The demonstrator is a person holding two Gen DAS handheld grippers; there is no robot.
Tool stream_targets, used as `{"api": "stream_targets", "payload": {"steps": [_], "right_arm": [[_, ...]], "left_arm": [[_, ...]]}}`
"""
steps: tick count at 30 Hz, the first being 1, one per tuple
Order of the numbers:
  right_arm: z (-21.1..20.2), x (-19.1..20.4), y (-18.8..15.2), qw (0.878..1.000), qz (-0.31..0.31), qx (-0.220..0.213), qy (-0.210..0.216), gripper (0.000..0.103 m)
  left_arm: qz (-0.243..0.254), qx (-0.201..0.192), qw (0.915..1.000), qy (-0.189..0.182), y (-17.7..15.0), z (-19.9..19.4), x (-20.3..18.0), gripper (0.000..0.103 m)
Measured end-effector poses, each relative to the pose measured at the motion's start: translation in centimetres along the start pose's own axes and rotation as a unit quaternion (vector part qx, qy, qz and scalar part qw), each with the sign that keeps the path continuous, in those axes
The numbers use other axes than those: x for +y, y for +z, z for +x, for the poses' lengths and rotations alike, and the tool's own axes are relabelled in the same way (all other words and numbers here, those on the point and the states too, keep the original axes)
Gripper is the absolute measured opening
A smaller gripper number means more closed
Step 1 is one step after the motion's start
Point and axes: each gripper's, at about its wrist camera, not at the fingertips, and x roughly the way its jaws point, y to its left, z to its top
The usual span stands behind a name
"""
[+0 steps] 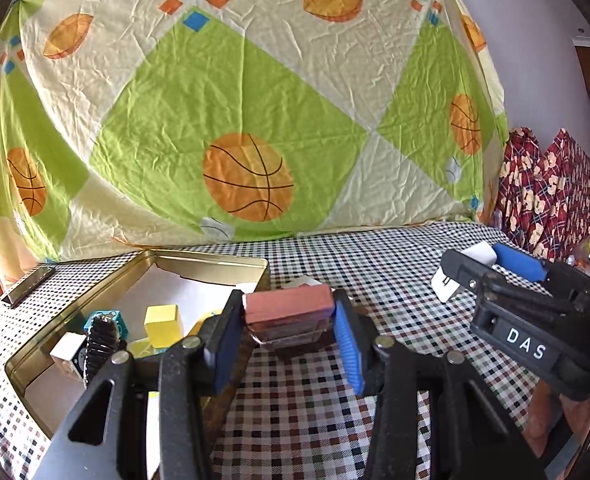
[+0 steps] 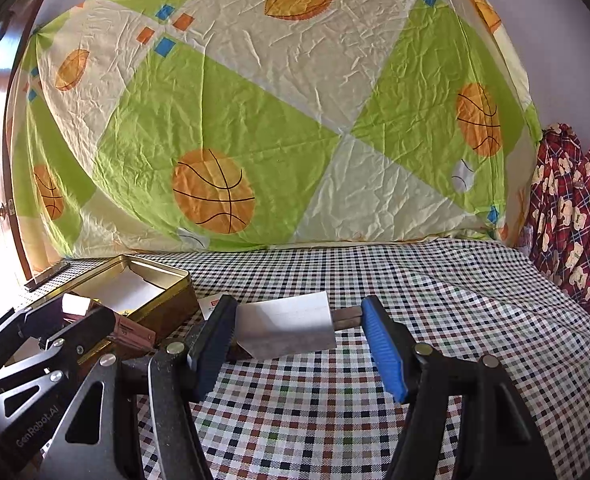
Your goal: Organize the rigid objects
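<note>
My left gripper is shut on a reddish-brown block, held just above the checked tablecloth beside the gold tin. The tin holds a yellow cube, a teal block, a white block and a black ridged piece. My right gripper is shut on a white box with a brown end, held over the cloth. In the left wrist view the right gripper is at the right with that white box. The right wrist view shows the left gripper by the tin.
A dark flat phone-like object lies at the far left of the table. A basketball-patterned sheet hangs behind the table. Red plaid cloth is piled at the far right. The checked tablecloth spreads to the right.
</note>
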Motion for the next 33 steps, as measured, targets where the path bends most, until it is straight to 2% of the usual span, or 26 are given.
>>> {"api": "stream_targets", "payload": {"steps": [17, 26, 33], "right_arm": [[-1.7, 1.2, -0.4, 1.0, -0.015, -0.019, 0.018, 0.066], [-1.8, 1.8, -0.5, 0.999, -0.019, -0.015, 0.024, 0.066], [-1.7, 2.8, -0.6, 0.999, -0.02, -0.004, 0.047, 0.066]], "left_arm": [[-0.013, -0.014, 0.9997, 0.016, -0.5, -1.7, 1.9, 0.043], [-0.018, -0.02, 0.9993, 0.026, -0.7, -2.7, 2.9, 0.043], [-0.021, -0.024, 0.9989, 0.034, -0.8, -3.3, 3.8, 0.043]]}}
